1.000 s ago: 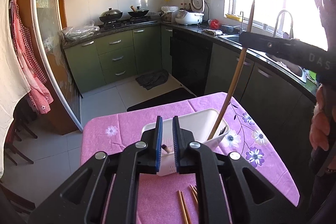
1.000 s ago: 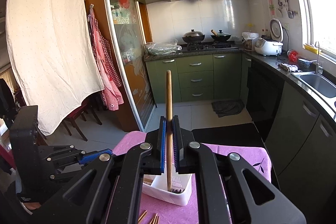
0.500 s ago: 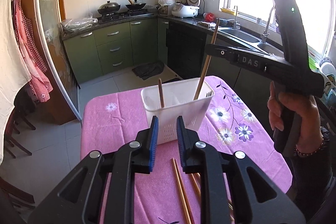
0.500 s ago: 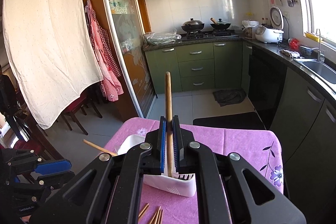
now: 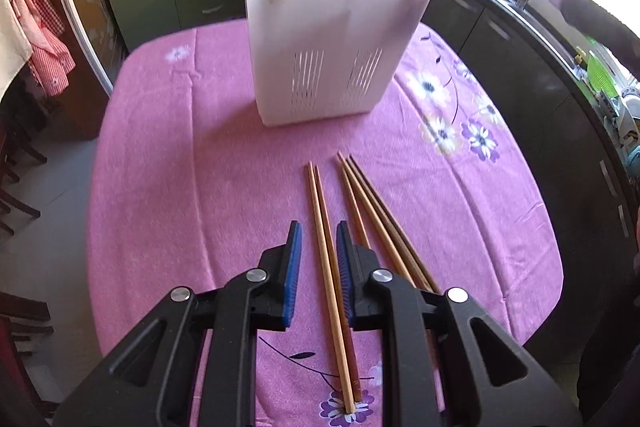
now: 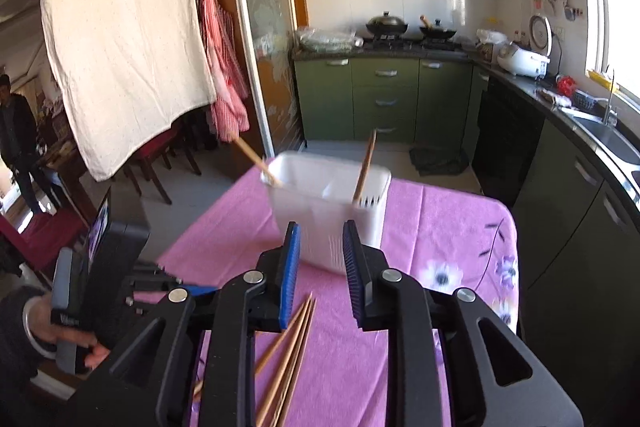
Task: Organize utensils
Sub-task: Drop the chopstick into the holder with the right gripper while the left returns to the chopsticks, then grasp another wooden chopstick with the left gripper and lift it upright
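The left tool (image 5: 316, 263) is spread, low over the table (image 5: 168, 187), and a pair of chopsticks (image 5: 326, 251) lies side by side between its fingers, so it may pinch both at once or pinch one and roll the other away. Just right of it lie more chopsticks (image 5: 384, 227), near enough for the right finger to knock. Ahead stands the holder (image 5: 328, 43) with two chopsticks leaning at opposite ends. The right tool (image 6: 318, 271) is spread too and holds nothing, above the loose sticks; both tools reaching for that heap could collide.
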Demonstrator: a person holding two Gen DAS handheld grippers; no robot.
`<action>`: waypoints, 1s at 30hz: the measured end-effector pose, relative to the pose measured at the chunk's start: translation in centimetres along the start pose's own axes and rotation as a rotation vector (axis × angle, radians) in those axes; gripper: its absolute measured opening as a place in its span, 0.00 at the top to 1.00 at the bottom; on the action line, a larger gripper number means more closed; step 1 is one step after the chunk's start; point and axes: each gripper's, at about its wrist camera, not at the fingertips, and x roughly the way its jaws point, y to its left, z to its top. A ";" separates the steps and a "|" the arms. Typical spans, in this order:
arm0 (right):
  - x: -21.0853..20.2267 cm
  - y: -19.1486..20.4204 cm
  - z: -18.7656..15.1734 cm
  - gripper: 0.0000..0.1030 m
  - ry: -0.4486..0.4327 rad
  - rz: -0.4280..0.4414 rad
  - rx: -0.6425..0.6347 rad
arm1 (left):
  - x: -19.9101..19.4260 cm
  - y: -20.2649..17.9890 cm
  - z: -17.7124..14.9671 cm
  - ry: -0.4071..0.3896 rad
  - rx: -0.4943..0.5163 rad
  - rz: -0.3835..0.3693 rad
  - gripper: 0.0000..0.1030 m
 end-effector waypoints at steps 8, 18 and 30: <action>5.4 -3.1 -9.0 0.78 0.238 0.002 0.087 | 4.6 -0.3 0.0 0.114 -0.023 0.028 0.84; 6.8 -4.3 -9.9 0.78 0.272 0.006 0.111 | 6.7 -0.7 0.4 0.166 -0.003 0.083 0.84; 7.1 -4.2 -10.0 0.78 0.294 0.018 0.113 | 8.1 -0.3 1.2 0.184 -0.028 0.121 0.84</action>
